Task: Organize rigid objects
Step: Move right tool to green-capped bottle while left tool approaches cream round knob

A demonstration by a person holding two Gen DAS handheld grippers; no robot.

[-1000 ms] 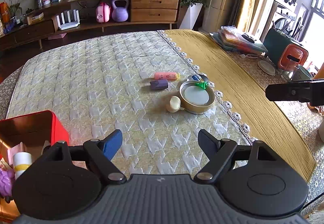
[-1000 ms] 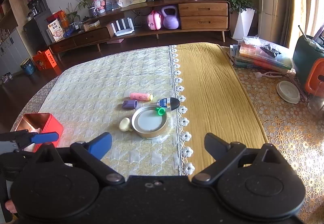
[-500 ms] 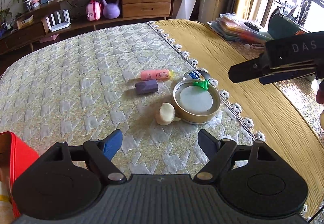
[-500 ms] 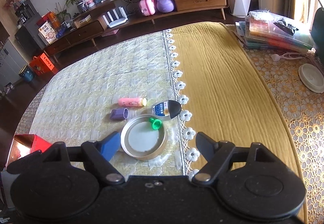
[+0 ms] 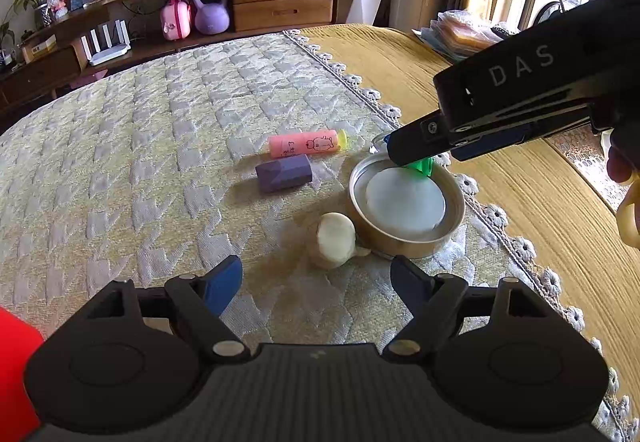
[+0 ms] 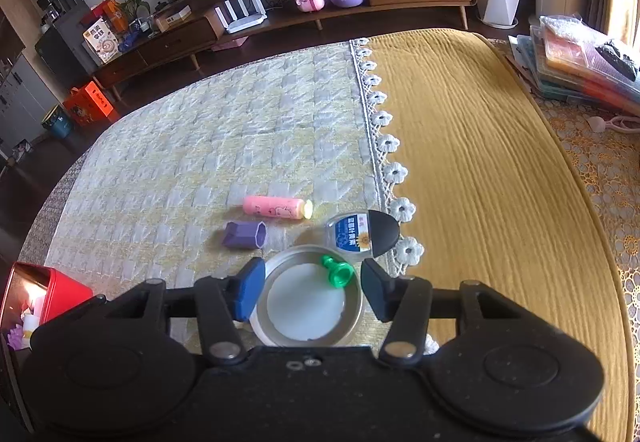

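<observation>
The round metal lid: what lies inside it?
Inside the round metal lid lies a white liner, and a small green cap rests at its far rim. The near edge is hidden behind the right gripper.

Quilted cloth [image 6: 224, 146] beside mustard cloth [image 6: 480, 162], small things near the lace seam.

Pale quilted cover with flower-lace edge [image 6: 394, 174] overlapping ribbed mustard cover. On the quilted part: pink tube [image 6: 276, 207] with yellow cap lying flat; purple block [image 6: 244, 235] just beside it; round tin lid [image 6: 308, 302], open side up, with green plastic piece [image 6: 338, 273] on its rim; cream lump [image 5: 335, 240] touching the lid's wall; small clear bottle [image 6: 362, 232] with black cap lying at the lace. Red box [image 6: 44, 292] at the near left edge, holding small items.
</observation>
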